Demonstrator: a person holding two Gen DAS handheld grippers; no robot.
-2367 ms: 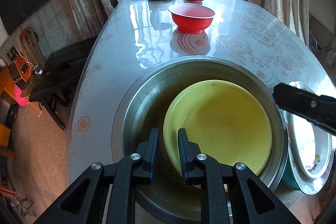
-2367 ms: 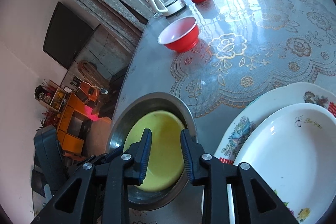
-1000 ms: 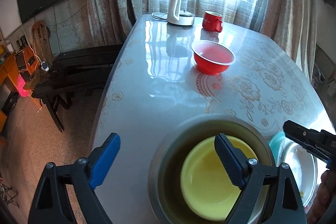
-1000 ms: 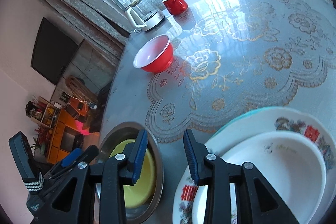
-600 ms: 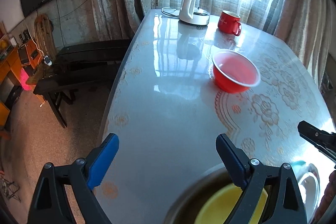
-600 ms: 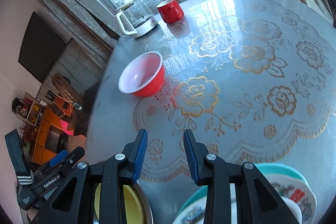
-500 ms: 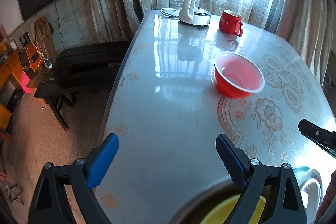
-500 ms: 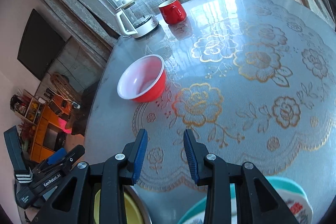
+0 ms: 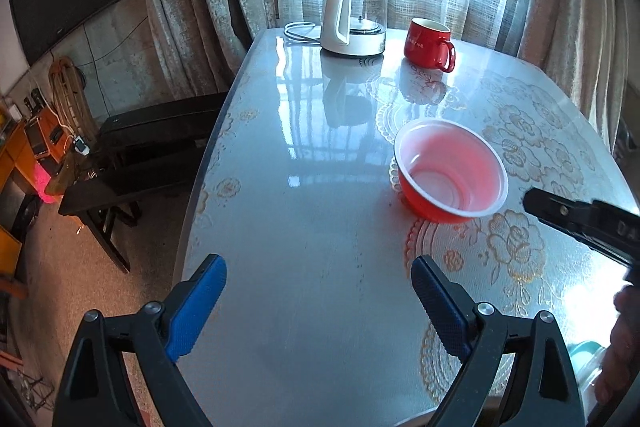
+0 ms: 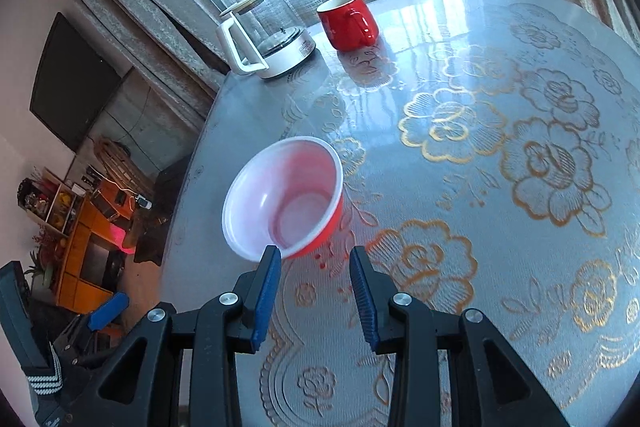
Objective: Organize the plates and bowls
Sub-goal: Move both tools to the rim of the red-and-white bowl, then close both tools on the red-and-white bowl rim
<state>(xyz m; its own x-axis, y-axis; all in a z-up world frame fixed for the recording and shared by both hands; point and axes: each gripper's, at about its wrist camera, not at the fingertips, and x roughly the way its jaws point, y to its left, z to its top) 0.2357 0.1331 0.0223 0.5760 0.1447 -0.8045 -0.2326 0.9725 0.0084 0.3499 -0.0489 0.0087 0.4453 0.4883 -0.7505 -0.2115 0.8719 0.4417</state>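
Observation:
A red bowl (image 9: 452, 175) with a pale inside stands upright on the glossy flowered table (image 9: 320, 211). In the left wrist view my left gripper (image 9: 316, 267) hovers over bare table near and left of the bowl, jaws wide open with nothing between them. The right gripper's black finger (image 9: 560, 215) reaches in from the right edge, close to the bowl. In the right wrist view my right gripper (image 10: 314, 253) is open with a narrow gap and holds nothing. Its left fingertip (image 10: 272, 255) sits just before the near rim of the red bowl (image 10: 284, 203).
A white and glass kettle (image 9: 352, 19) and a red mug (image 9: 428, 43) stand at the far end by the curtained window. A dark bench (image 9: 152, 147) runs along the table's left side. A teal plate edge (image 9: 584, 351) and a hand (image 9: 624, 347) show at bottom right.
Both grippers have travelled forward over the table toward the red bowl. The metal basin with the yellow bowl and the stacked plates have slid out of view behind them. Both jaws kept their width.

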